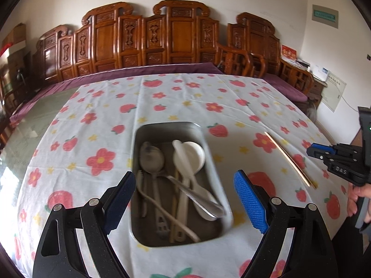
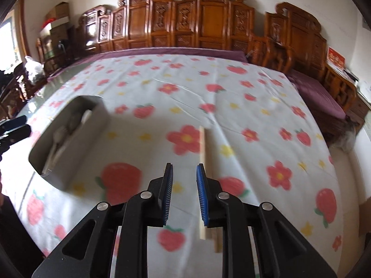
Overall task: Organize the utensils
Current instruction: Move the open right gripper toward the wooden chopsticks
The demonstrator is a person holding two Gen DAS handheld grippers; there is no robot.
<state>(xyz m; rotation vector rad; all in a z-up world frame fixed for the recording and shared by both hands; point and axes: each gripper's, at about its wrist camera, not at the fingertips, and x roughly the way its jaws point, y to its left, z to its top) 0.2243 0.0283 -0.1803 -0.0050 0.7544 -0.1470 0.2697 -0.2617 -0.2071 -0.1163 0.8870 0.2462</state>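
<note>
Left gripper [image 1: 184, 199] gapes wide, empty, over metal tray [image 1: 209, 143] of spoons; only its view shows tray contents clearly. Right gripper [image 2: 184, 173] is slightly parted, gripping nothing; chopsticks [image 2: 203, 148] lie on tablecloth [image 2: 243, 106] under its right finger.

Hovering over flowered tablecloth [image 2: 231, 97]: right gripper [image 2: 184, 176], jaws slightly parted, gripping nothing. Lying just right of its right finger, partly hidden: wooden chopsticks [image 2: 203, 146]. Sitting well left: metal tray [image 2: 92, 134] holding pale, blurred utensils [image 2: 58, 139].
</note>
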